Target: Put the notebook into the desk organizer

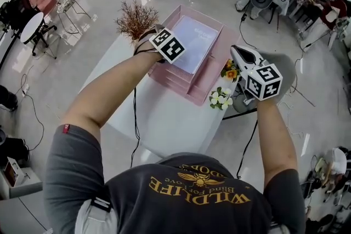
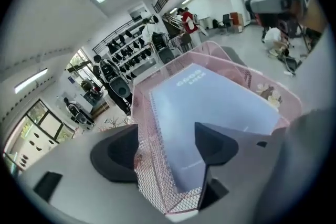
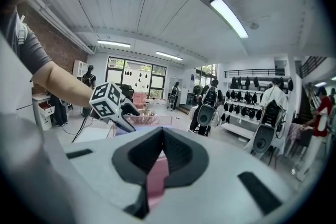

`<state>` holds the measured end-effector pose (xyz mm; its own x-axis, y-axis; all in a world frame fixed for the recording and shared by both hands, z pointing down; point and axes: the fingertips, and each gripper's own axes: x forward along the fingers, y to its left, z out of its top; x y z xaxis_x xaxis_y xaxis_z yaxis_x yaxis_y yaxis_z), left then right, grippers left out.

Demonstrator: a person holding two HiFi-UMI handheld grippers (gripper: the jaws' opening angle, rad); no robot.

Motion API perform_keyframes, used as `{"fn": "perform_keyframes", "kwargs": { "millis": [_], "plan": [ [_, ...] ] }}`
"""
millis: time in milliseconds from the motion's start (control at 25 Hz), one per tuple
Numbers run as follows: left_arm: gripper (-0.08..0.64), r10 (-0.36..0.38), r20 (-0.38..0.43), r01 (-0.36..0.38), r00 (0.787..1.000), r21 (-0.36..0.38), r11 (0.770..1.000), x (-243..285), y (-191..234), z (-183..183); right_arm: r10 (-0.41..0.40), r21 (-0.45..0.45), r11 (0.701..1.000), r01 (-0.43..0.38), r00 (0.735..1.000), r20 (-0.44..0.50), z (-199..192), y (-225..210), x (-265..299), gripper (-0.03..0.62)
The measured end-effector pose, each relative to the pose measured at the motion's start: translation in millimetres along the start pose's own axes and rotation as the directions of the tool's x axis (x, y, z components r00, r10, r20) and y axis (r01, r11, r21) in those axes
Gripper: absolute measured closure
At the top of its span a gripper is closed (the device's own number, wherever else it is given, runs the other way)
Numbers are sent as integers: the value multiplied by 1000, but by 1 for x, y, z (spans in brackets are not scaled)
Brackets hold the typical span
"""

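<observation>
down in the top tray of the pink wire-mesh desk organizer (image 1: 175,85), pale blue spiral-bound notebook (image 1: 193,41) lying flat, seemingly delivered. left gripper (image 2: 165,147) spread wide astride the mesh wall, pressing nothing, free to lift away. right gripper (image 3: 163,136) pinched together, empty, parked aside so as not to interfere.

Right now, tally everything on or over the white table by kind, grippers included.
pink mesh desk organizer: 1
notebook: 1
dried plant sprig: 1
flower bunches: 2 (white flower bunch, orange flower bunch)
grippers: 2 (left gripper, right gripper)
Total: 7
</observation>
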<state>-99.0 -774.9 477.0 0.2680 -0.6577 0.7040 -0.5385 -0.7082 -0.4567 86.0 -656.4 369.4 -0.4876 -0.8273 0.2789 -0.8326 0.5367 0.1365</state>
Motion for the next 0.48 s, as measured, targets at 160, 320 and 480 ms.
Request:
{"fn": "perform_keyframes", "kwargs": {
  "millis": [160, 320, 480],
  "plan": [
    [241, 0, 159, 21, 987, -128, 992, -24, 10, 19, 6, 4, 1000, -6, 1000, 21, 4, -2, -5, 592],
    [269, 18, 353, 72, 935, -240, 968, -67, 14, 37, 13, 15, 1000, -14, 999, 52, 12, -4, -20, 592],
    [319, 44, 496, 132, 867, -314, 940, -119, 5, 48, 36, 19, 999, -38, 995, 89, 19, -2, -38, 592]
  ]
}}
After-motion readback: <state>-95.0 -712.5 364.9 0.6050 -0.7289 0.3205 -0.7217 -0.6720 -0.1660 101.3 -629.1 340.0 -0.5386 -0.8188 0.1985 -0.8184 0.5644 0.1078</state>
